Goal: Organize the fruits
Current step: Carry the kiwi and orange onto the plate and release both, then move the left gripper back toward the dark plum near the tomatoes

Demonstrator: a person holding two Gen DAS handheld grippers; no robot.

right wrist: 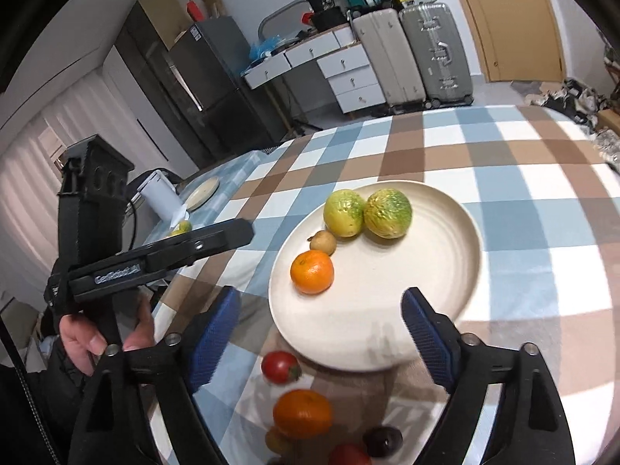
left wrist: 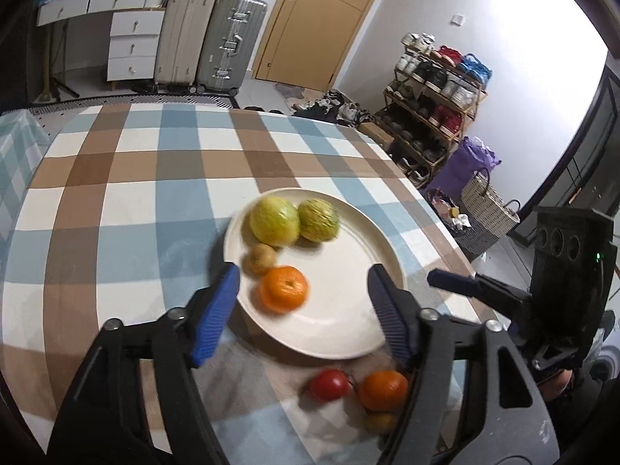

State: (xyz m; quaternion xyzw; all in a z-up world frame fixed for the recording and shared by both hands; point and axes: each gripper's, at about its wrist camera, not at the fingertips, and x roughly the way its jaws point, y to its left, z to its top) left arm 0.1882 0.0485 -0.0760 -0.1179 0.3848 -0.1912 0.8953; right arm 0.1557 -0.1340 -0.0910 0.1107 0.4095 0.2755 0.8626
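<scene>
Hovering at the left over the checked tablecloth [left wrist: 116, 201]: the left gripper [left wrist: 304, 314], jaws standing wide apart and holding nothing, blue pads [left wrist: 217, 310] bracketing the near rim of the cream plate [left wrist: 341, 333]. Already sitting on the plate, from left to right in the left wrist view: a small brown fruit [left wrist: 259, 259], a yellow-green fruit [left wrist: 274, 221], an orange [left wrist: 285, 288] and a second green fruit [left wrist: 318, 219]. Waiting off the plate, on the cloth just beside its near edge: a red tomato [left wrist: 328, 384], another orange [left wrist: 383, 389] and a small brownish fruit [left wrist: 381, 420] half hidden behind the gripper's frame. Further fruit lying nearer in the right wrist view, among them a dark plum-like fruit [right wrist: 383, 441]. Hanging to the right: the right gripper [right wrist: 319, 327], likewise spread open and empty, pads [right wrist: 424, 333] straddling the plate's near edge. Sorting judged roughly half done. Risks from here: round fruit rolling away under an off-centre pinch; the soft tomato bruising or splitting under a hard squeeze; a descending finger catching the plate rim and tipping it, scattering the fruit already placed; the two grippers colliding while working the same cluster.
</scene>
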